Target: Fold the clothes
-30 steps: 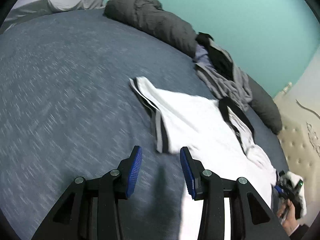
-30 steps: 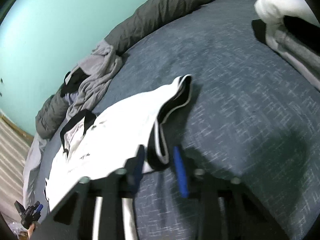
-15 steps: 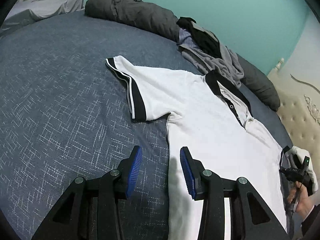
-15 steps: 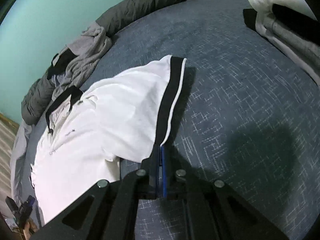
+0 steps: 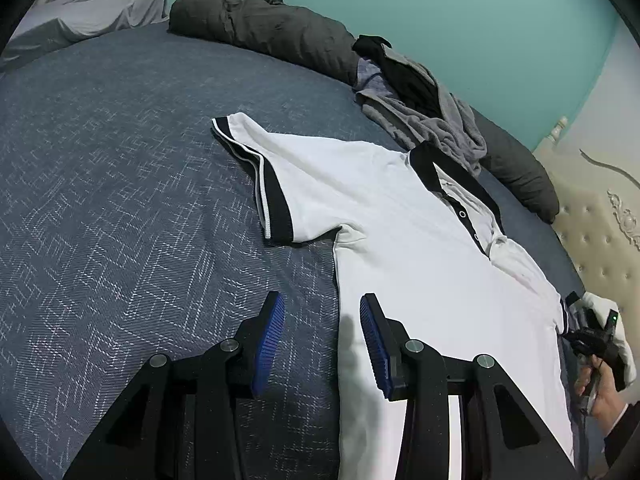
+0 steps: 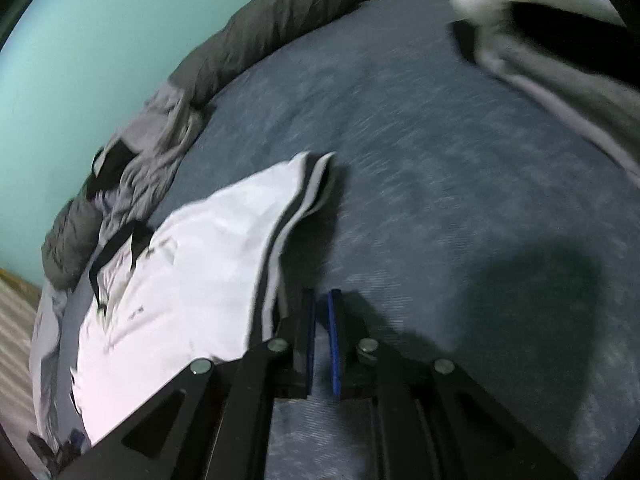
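home bedroom: bed (image 5: pixel 120 160), tufted headboard (image 5: pixel 592 232), rolled duvet (image 5: pixel 260 28)

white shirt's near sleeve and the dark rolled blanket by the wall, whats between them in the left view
In the left wrist view only bare blue-grey bedcover lies between the white shirt's sleeve and the dark rolled blanket. The crumpled grey clothes sit off to the right.

Left wrist view sharp, evenly lit; right wrist view motion-blurred, dim; fisheye bends both edges.
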